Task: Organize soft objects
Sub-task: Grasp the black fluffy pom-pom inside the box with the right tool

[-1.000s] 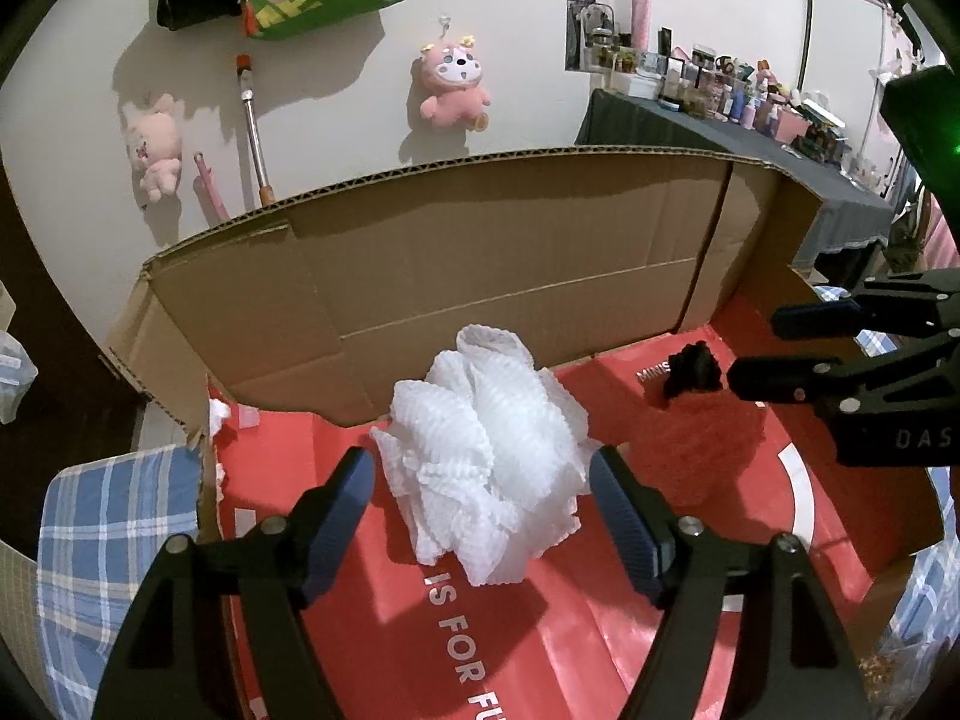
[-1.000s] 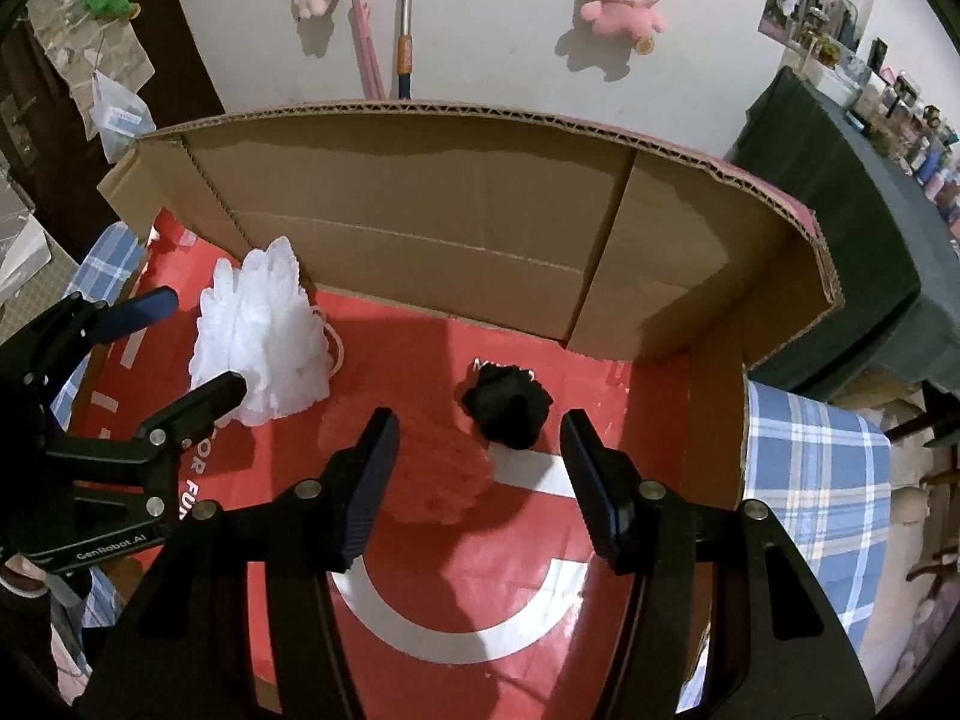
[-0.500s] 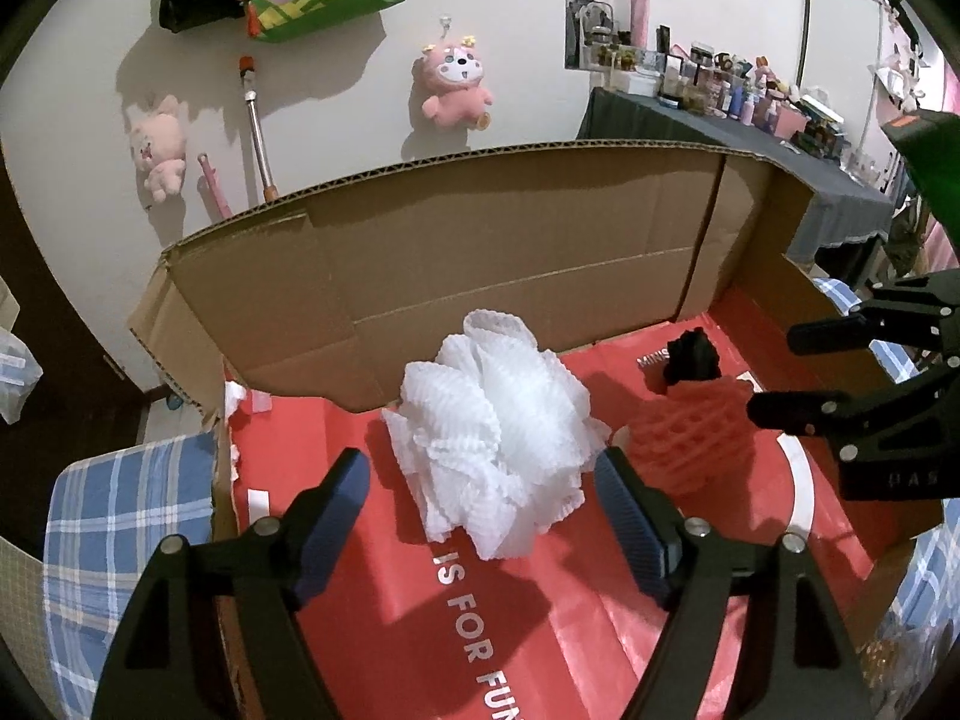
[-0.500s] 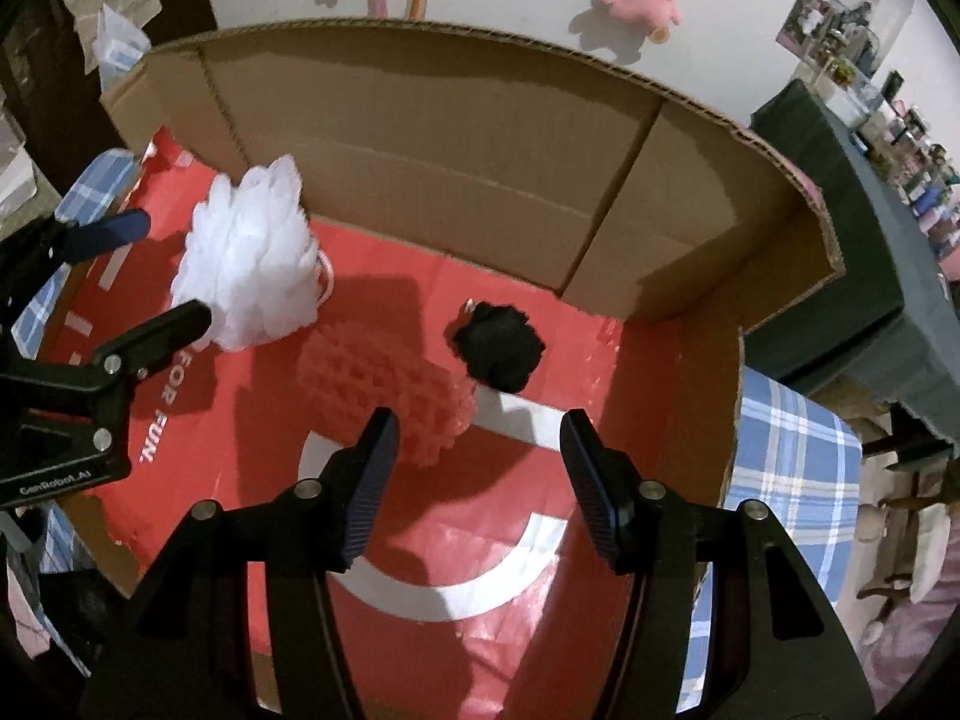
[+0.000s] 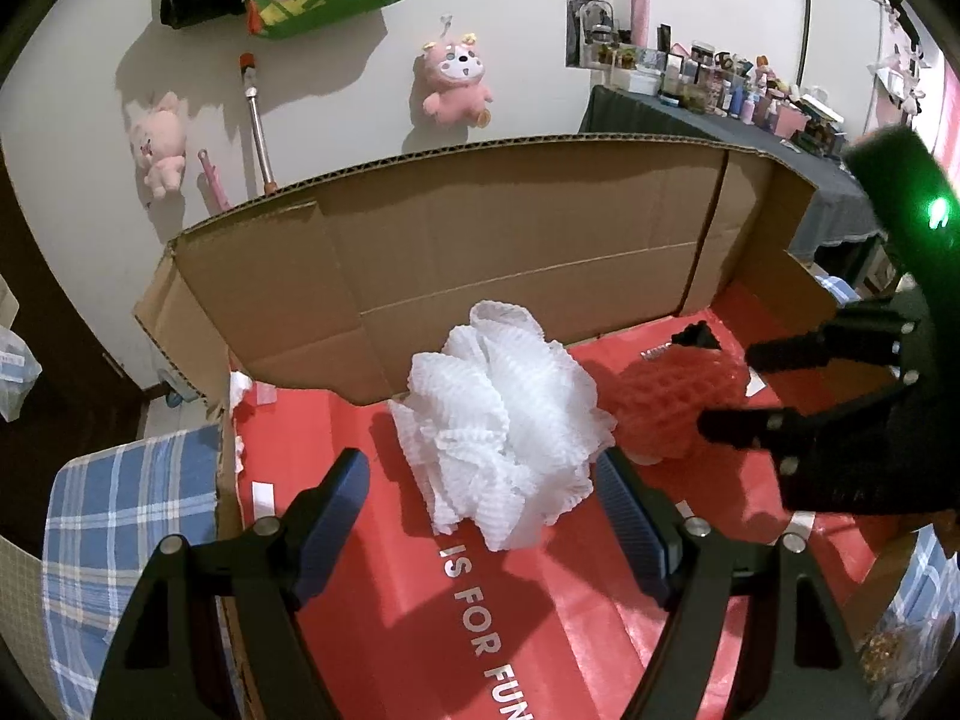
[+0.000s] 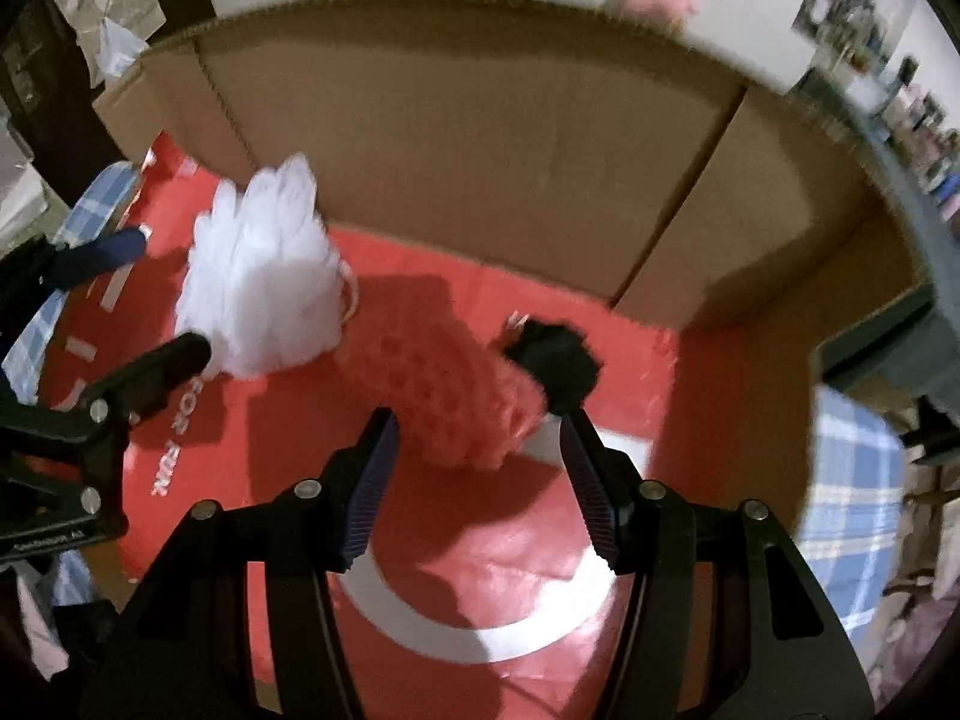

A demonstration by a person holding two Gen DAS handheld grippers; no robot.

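A white mesh bath pouf (image 5: 501, 420) lies on the red floor of a cardboard box (image 5: 480, 240), just beyond my open left gripper (image 5: 483, 483). A red mesh pouf (image 5: 666, 402) lies to its right, with a small black pouf (image 5: 696, 336) behind it. In the right wrist view, my right gripper (image 6: 477, 441) is open and close above the red pouf (image 6: 444, 390), with the black pouf (image 6: 558, 360) by its right fingertip and the white pouf (image 6: 264, 294) at left. Nothing is held.
The box has tall cardboard walls (image 6: 480, 150) at the back and right. Blue plaid cloth (image 5: 120, 540) lies outside the box on the left and on the right (image 6: 852, 492). Pink plush toys (image 5: 456, 84) hang on the wall. A cluttered dark table (image 5: 720, 114) stands at the back right.
My right gripper has moved forward and down onto the red pouf, its view now blurred. My left gripper has pulled back slightly from the white pouf. The poufs have stayed in place.
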